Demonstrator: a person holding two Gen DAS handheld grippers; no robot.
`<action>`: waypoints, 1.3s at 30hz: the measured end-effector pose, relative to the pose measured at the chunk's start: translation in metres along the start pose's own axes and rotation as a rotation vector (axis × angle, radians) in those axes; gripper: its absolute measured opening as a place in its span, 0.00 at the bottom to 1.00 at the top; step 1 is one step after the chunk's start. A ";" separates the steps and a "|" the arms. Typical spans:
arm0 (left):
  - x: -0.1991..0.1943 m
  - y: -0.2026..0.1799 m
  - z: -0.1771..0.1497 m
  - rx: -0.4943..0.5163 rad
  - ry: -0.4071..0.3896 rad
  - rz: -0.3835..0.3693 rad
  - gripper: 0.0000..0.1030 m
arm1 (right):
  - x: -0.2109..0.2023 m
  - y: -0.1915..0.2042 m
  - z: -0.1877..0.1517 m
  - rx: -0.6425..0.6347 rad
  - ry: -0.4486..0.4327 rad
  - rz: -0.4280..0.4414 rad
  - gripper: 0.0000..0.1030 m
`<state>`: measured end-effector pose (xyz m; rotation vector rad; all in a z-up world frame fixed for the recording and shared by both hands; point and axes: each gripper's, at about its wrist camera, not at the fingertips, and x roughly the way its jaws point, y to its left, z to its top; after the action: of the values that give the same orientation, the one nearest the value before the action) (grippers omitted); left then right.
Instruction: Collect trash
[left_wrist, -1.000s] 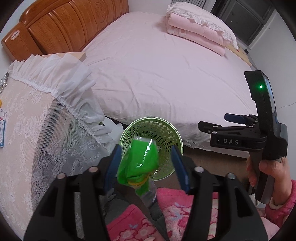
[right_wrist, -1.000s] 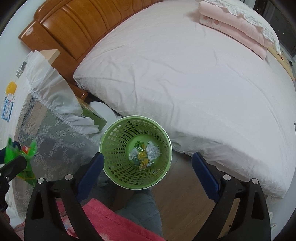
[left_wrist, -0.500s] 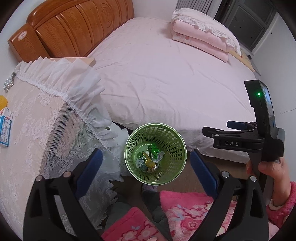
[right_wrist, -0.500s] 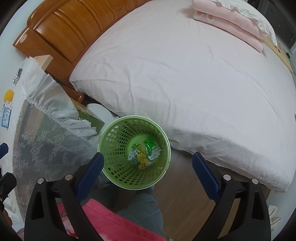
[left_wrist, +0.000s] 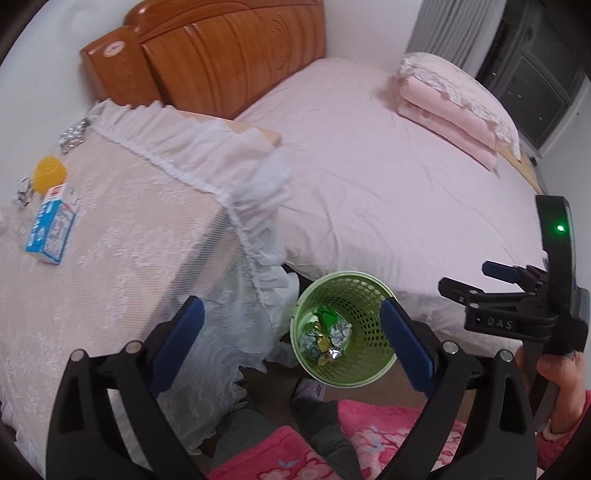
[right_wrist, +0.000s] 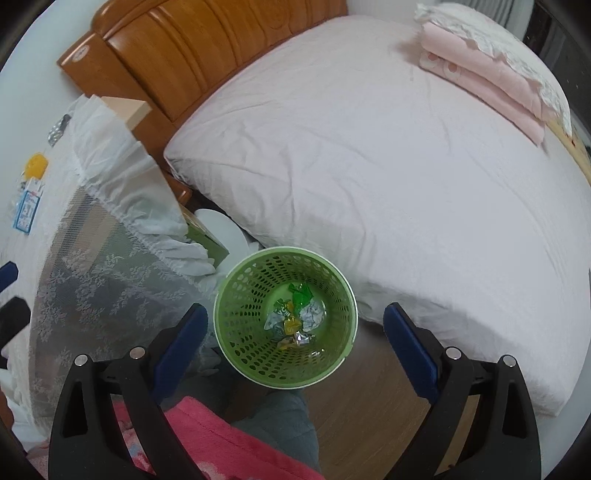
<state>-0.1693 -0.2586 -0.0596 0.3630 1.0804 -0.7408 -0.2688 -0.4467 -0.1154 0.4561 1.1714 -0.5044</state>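
Left gripper (left_wrist: 291, 332) spread, just opened, empty | right gripper (right_wrist: 291, 339) spread, empty | blue carton (left_wrist: 51, 234) near desk (left_wrist: 122, 236) left edge: light, crushable; pinch across narrow sides | green bin (right_wrist: 286, 317) holds crumpled wrappers.

Box print: the lettering on your blue-white box (left_wrist: 51, 229) is too small to read.
Table: its lace-covered top (left_wrist: 122, 229) is cut off at the left edge.
Bin floor: crumpled wrappers (right_wrist: 293, 319) hide it.

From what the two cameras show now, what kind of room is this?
Most likely a bedroom: a wide bed with a wooden headboard, folded pink bedding on it, and a lace-covered table beside it. A green bin stands on the floor.
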 end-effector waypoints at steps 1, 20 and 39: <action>-0.005 0.014 0.002 -0.028 -0.017 0.023 0.89 | -0.007 0.011 0.006 -0.027 -0.023 0.017 0.93; -0.011 0.231 0.022 -0.145 -0.067 0.271 0.92 | -0.040 0.220 0.096 -0.311 -0.176 0.224 0.98; 0.094 0.309 0.065 -0.221 0.096 0.159 0.68 | 0.006 0.303 0.118 -0.352 -0.087 0.197 0.98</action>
<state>0.1153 -0.1124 -0.1393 0.2935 1.1959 -0.4611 0.0005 -0.2737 -0.0596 0.2387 1.0905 -0.1404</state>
